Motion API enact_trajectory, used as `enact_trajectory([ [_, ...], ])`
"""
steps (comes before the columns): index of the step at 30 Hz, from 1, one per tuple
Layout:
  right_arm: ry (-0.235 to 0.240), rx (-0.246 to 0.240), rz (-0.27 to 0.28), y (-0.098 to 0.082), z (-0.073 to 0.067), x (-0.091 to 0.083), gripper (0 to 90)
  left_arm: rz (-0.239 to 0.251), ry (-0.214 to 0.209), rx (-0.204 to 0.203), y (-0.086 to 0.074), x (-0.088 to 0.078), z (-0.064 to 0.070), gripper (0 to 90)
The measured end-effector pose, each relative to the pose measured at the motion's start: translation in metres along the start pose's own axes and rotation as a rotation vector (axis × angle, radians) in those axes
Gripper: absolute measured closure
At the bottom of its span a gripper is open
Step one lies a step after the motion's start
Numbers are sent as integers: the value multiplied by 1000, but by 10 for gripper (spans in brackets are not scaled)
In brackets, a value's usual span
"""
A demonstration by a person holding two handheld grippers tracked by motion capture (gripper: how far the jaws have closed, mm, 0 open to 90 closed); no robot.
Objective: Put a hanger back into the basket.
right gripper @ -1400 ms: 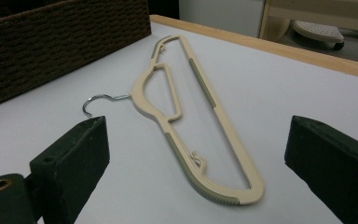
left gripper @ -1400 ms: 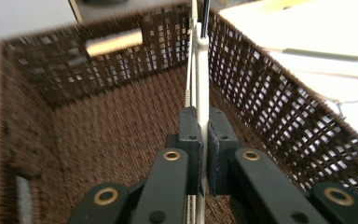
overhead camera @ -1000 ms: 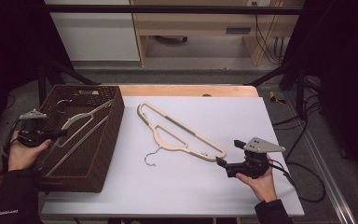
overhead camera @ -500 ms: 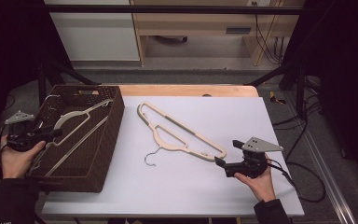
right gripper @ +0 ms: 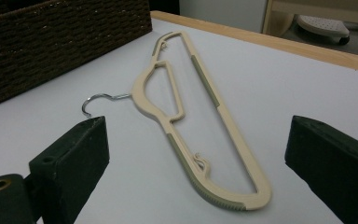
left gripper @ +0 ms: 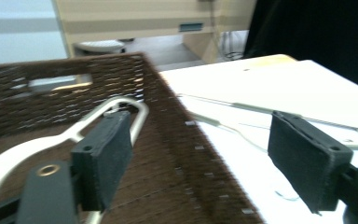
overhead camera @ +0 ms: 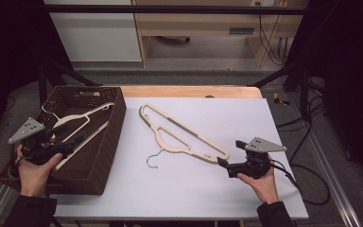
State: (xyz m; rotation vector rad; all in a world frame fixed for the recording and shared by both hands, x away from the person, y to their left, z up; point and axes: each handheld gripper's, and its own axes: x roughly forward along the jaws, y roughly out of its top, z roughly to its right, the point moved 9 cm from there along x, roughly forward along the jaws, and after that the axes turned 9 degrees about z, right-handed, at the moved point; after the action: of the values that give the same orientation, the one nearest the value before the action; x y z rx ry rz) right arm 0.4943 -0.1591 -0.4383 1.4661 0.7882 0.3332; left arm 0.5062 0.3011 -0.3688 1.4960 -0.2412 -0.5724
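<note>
A beige hanger point(overhead camera: 182, 135) with a metal hook lies flat on the white table point(overhead camera: 246, 113). Just beyond its lower right end my right gripper point(overhead camera: 229, 154) stands open, and the hanger point(right gripper: 191, 116) is in front of the jaws, untouched. A second pale hanger point(overhead camera: 78, 120) rests inside the brown wicker basket point(overhead camera: 105, 142) at the left. At the basket's left edge is my left gripper point(overhead camera: 73, 143), pointing right. Its jaws have just been opening and stand open with nothing between them point(left gripper: 200, 144). The hanger point(left gripper: 116, 105) lies beyond them in the basket point(left gripper: 177, 121).
The basket point(right gripper: 65, 42) takes up the table's left end, and its near wall overhangs the front. A wooden strip point(overhead camera: 189, 91) edges the table's far side. Cables point(overhead camera: 307, 179) trail off the right side. Wooden furniture point(overhead camera: 203, 23) stands behind the table.
My left gripper has drawn back to the left, from over the basket to its left edge, and its jaws have opened. The hanger stays in the basket. The right gripper has not moved.
</note>
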Motion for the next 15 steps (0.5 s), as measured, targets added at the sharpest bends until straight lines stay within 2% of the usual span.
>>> enact_trajectory([
  [2, 0, 5, 6, 1, 0, 1, 64, 10, -32, 4, -1, 3, 17, 157],
  [7, 1, 4, 9, 4, 0, 2, 65, 16, -74, 19, -4, 8, 48, 107],
  [13, 14, -13, -3, 7, -4, 12, 67, -1, -118, 42, -13, 14, 72, 87],
  [15, 17, -21, -13, 7, -5, 17, 67, -7, -146, 41, -16, 15, 80, 88],
])
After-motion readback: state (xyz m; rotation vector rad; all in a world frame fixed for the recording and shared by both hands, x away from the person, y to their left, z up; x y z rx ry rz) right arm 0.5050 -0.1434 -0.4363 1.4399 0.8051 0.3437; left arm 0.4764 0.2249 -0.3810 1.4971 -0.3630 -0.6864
